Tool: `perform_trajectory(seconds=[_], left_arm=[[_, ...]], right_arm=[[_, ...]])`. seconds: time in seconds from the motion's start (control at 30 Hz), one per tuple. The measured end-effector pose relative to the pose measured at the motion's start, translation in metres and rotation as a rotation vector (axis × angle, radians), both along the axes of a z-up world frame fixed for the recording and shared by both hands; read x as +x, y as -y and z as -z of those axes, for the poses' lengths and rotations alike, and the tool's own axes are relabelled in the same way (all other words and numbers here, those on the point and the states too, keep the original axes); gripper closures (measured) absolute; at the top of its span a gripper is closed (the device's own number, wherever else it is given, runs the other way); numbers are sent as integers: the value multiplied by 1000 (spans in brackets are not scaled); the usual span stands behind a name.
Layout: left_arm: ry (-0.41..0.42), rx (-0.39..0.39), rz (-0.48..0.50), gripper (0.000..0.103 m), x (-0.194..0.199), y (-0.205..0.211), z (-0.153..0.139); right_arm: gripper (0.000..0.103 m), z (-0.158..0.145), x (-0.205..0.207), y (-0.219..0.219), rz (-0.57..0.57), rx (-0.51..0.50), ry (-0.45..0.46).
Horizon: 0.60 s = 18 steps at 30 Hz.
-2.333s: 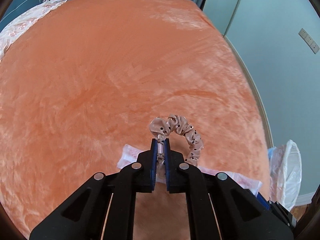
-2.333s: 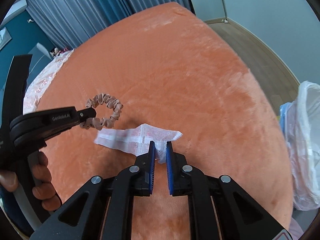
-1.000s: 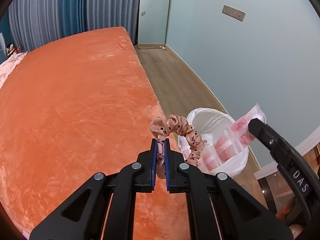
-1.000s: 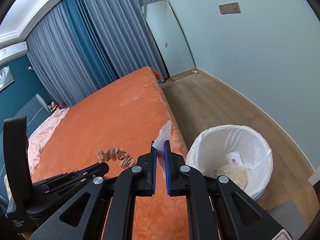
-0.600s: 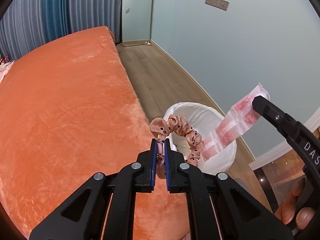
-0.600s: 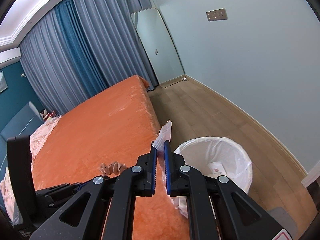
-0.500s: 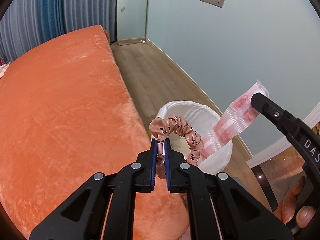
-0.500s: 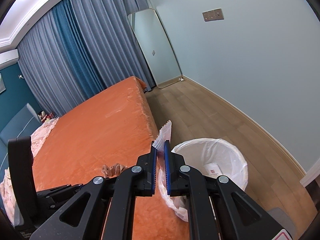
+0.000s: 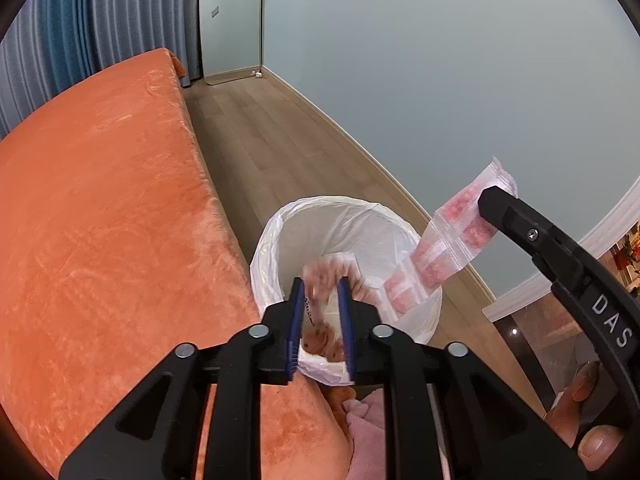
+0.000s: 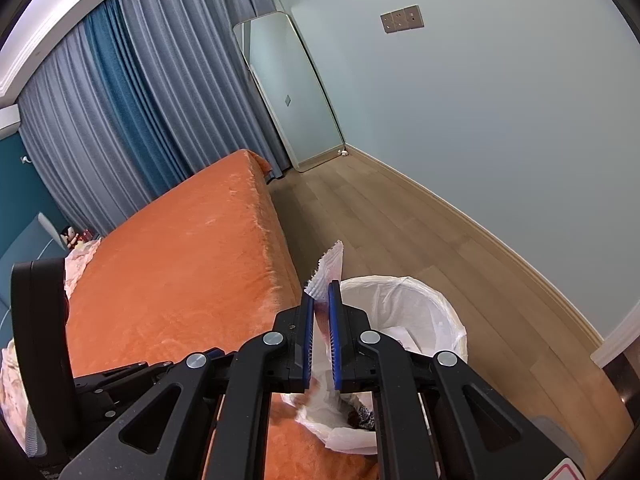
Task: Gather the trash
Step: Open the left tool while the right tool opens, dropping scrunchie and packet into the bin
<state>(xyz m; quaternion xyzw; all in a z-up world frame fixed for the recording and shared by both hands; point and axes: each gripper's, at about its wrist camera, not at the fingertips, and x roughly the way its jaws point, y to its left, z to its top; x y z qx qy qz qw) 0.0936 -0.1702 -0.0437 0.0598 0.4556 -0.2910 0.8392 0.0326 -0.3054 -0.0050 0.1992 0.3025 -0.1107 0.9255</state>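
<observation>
Your left gripper is over the lined bin beside the bed's edge, jaws opening, the blurred scrunchie dropping between them. Your right gripper pinches the wrapper tight; bring it over the rim, then release.

Counted: 1 bin with white liner, 1 pink scrunchie, 1 pink-and-white wrapper, 2 grippers, 1 orange bed, 1 leaning mirror, 1 wall switch plate.
</observation>
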Motion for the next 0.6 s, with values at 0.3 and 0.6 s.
perform_trajectory(seconds=[0.3,0.6], left_arm=[[2,-6,-4,62,4,5,2],[-16,-18,-46,60,14,-14,7]], right_arm=[[96,10,11,1,-5,5,-25],[92,19,23,-5,-13,3,-57]])
